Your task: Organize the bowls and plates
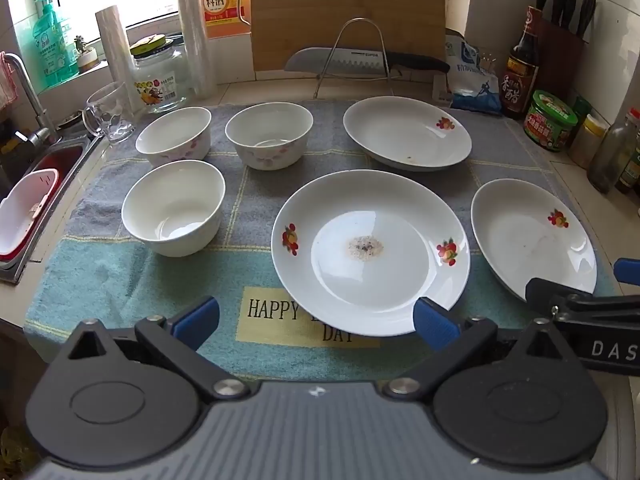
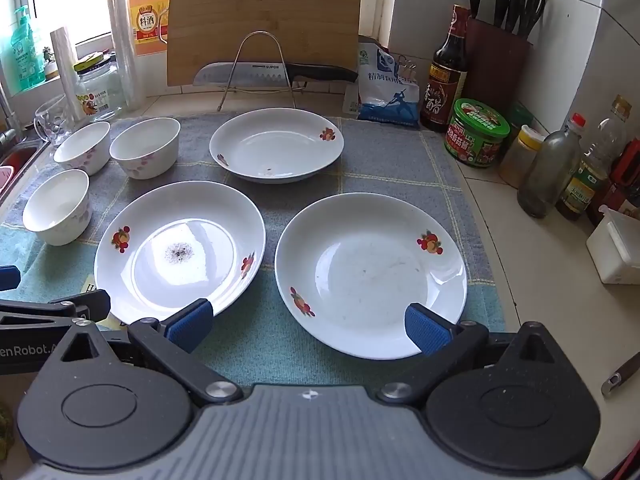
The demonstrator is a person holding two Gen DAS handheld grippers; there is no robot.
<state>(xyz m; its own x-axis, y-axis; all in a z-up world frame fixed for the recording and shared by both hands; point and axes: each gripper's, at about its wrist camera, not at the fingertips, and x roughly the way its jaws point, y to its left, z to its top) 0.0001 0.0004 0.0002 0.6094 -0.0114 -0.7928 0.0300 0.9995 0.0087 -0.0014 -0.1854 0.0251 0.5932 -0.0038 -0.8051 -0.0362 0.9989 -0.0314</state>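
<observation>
Three bowls and three plates lie apart on a towel (image 1: 120, 300), none stacked. The near bowl (image 1: 174, 208), left bowl (image 1: 174, 136) and mid bowl (image 1: 269, 135) look empty. The middle plate (image 1: 370, 252) carries a speckled patch of residue at its centre; the far plate (image 1: 407, 133) has a small speck near its front, and the right plate (image 2: 370, 276) shows faint smears.

The left gripper (image 1: 316, 322) hangs with jaws wide over the towel, nothing between them; the right gripper (image 2: 308, 326) is likewise spread wide and empty, over the right plate's near rim.

The left view alone shows the sink (image 1: 52, 168) and a red-and-white basket (image 1: 24, 216); the right view alone shows a white box (image 2: 616, 252) (beside the oil bottles). Behind the plates stand a knife (image 2: 272, 73) on a wire rack (image 2: 258, 68), a board (image 2: 264, 20) and a glass mug (image 1: 106, 114).
</observation>
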